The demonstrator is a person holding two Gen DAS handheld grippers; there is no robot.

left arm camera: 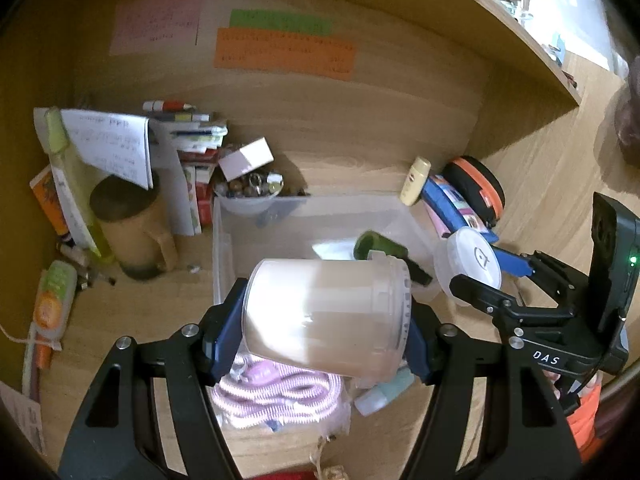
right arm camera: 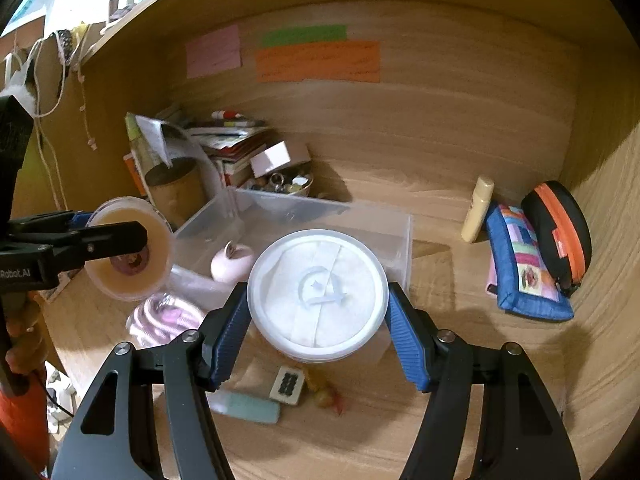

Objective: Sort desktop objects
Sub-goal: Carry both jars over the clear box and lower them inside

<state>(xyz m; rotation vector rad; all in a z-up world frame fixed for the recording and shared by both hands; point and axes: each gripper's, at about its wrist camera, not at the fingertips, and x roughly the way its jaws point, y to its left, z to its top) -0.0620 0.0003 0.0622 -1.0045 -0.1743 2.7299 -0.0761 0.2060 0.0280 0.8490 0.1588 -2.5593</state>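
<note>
My left gripper (left arm camera: 326, 336) is shut on a frosted plastic jar (left arm camera: 324, 316), held on its side above the desk; its open mouth shows in the right wrist view (right arm camera: 128, 248). My right gripper (right arm camera: 318, 320) is shut on the jar's round white lid (right arm camera: 318, 290), held flat above the desk; the lid also shows in the left wrist view (left arm camera: 474, 262). A clear plastic bin (right arm camera: 396, 236) stands behind both, with a pink object (right arm camera: 232, 262) inside it.
A pink coiled cable (left arm camera: 276, 394), a teal tube (right arm camera: 248, 408) and a mahjong tile (right arm camera: 287, 385) lie near the front. A brown mug (left arm camera: 132, 224), stacked books and a bowl of trinkets (right arm camera: 286, 186) stand at back left. A cream bottle (right arm camera: 476, 208), blue pouch (right arm camera: 524, 264) and black-orange case (right arm camera: 560, 236) are at right.
</note>
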